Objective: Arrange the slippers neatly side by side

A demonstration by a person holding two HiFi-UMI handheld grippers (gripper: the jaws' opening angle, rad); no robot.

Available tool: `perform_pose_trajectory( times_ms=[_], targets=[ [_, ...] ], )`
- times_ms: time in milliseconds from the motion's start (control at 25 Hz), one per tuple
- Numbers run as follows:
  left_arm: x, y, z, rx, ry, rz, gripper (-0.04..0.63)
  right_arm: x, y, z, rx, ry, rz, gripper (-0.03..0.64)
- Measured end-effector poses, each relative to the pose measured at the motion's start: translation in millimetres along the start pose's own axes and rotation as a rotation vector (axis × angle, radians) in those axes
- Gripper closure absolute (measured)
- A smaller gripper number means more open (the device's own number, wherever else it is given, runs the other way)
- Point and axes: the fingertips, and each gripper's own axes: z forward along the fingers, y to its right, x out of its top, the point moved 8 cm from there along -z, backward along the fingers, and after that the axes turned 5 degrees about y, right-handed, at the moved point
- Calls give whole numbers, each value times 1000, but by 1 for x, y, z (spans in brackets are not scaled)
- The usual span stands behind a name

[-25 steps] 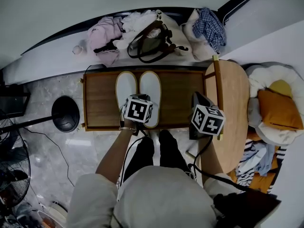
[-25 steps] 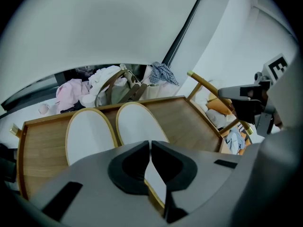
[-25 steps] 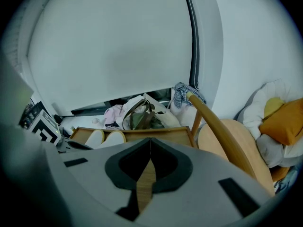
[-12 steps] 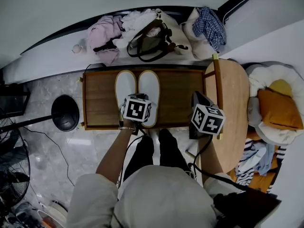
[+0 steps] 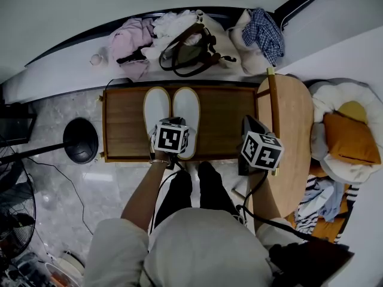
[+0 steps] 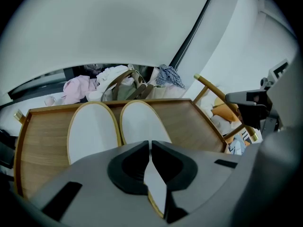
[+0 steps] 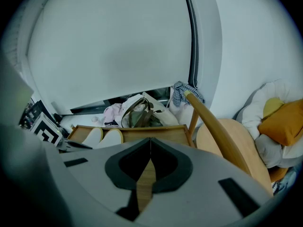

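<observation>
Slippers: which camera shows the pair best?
The head view: both slippers show from above, side by side on the wooden tray. The left gripper view's tongs hide one heel; the right gripper view shows only small toes.

Lived-in home, shown by heaped clothes [image 5: 134, 43] and a handbag [image 5: 188, 51] against the wall [image 5: 119, 5], white slippers [image 5: 187, 109] on a low wooden desk [image 5: 224, 124], wooden chair [image 5: 293, 124], orange cushion [image 5: 350, 139], fan [image 5: 15, 214], marble floor [image 5: 66, 184]

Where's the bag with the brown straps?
In the head view the bag sits on the ledge behind the wooden tray, between the pink clothes on its left and the checked cloth on its right.
</observation>
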Motion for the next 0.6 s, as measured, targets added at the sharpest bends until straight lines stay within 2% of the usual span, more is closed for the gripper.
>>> perform_pose_trajectory(
  times_ms=[360, 600],
  targets=[
    [1, -1, 1, -20, 29, -44, 560, 6, 0, 3, 11, 3, -18, 583],
    [2, -1, -1, -13, 53, -72, 511, 7, 2, 4, 24, -4, -37, 583]
  ],
)
